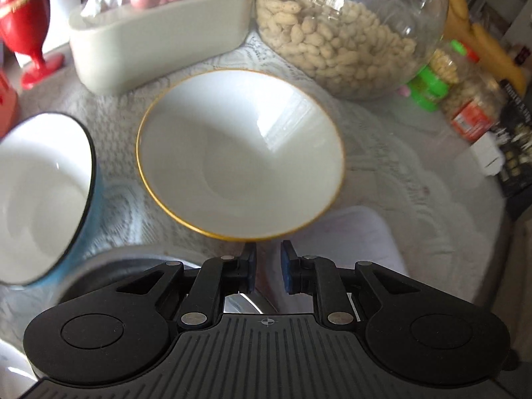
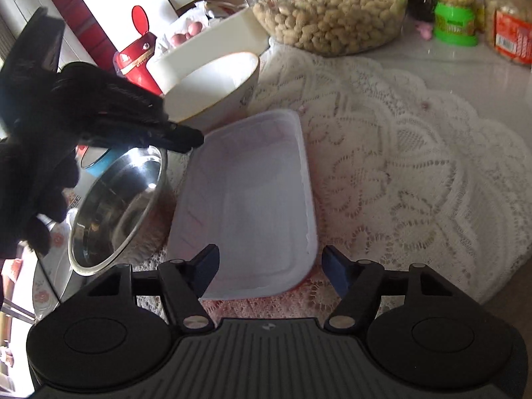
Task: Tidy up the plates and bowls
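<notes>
While the left gripper (image 1: 268, 267) hangs over the table with its jaws drawn almost together and nothing between them, its tips sit just short of the near rim of one gold-rimmed white bowl (image 1: 239, 156), not touching it. Right gripper (image 2: 271, 274): jaws partly apart, no earlier view to compare; the near end of one white rectangular plastic tray (image 2: 246, 199) lies between them, pads not pressing on it.

Bowl count, both views: four. One steel bowl (image 2: 116, 212), nearest, just left of the tray, tilted. One blue bowl with white inside (image 1: 43, 199), left of the gold-rimmed bowl and apart from it. A further white bowl or plate edge at the left view's bottom corner is too cropped to identify.

All rest on a white lace cloth (image 2: 399, 166). The left gripper's black body (image 2: 99, 109) and a gloved hand (image 2: 30, 199) show over the steel bowl.

Farther back: one white trough-shaped dish (image 1: 159, 43) holding pink eggs, one large clear jar of peanuts (image 1: 349, 30), one red goblet (image 1: 26, 23), two smaller jars (image 2: 454, 16) of nuts.
</notes>
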Motion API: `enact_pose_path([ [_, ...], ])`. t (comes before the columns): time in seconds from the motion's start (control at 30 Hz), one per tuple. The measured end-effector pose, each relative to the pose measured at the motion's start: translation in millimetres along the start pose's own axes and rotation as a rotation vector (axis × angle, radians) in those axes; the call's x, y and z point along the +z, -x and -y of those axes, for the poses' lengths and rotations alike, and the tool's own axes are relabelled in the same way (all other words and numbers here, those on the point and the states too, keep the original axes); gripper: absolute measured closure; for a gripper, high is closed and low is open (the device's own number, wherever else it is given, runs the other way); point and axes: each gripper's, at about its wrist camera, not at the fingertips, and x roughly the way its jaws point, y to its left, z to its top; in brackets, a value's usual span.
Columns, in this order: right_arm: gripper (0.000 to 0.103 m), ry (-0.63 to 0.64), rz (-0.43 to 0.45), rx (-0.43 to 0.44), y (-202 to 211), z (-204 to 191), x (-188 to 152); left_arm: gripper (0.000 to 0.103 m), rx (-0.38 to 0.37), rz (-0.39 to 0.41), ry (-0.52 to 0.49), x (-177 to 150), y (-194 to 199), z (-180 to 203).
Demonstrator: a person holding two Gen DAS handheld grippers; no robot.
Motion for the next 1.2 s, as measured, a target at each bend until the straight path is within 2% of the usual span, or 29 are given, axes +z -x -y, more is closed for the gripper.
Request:
enact_pose_path([
  [0.17,0.034,-0.022,-0.009,0.071,0,11,3,0.084,-0.016,-0.033,0.022,5,-15,5],
  [0.23,0.034,-0.036,-0.014,0.122,0,15,6,0.071,-0.045,-0.030,0.054,8,-15,9],
  [0.27,0.034,-0.036,-0.014,0.124,1,16,9,0.068,-0.045,-0.029,0.063,10,-15,12],
  [0.33,0.034,-0.007,0.024,0.092,8,18,16,0.069,-0.036,-0.039,0.075,17,-20,21],
  [0.4,0.034,0.020,0.084,0.036,17,23,27,0.069,-0.070,-0.046,0.075,17,-27,30],
  [0.53,0.032,0.010,0.176,-0.092,29,45,47,0.081,-0.193,-0.063,0.067,13,-42,46],
  [0.63,0.032,-0.024,0.186,-0.197,24,61,51,0.081,-0.300,-0.062,0.122,8,-39,45],
  [0.7,0.031,-0.049,0.189,-0.247,24,66,48,0.081,-0.324,-0.030,0.114,3,-23,42],
  [0.87,0.023,-0.050,0.280,-0.288,37,55,37,0.081,-0.307,0.135,0.096,-22,48,13],
  [0.97,0.021,-0.015,0.363,-0.313,50,39,38,0.081,-0.216,0.261,0.120,-41,93,-19],
  [1.03,0.018,-0.007,0.393,-0.264,57,27,42,0.081,-0.100,0.326,0.141,-54,116,-43],
  [1.1,0.016,-0.007,0.383,-0.177,59,12,44,0.081,-0.001,0.339,0.183,-64,126,-66],
  [1.2,0.013,0.003,0.279,-0.008,37,-15,42,0.081,-0.009,0.315,0.297,-77,124,-101],
])
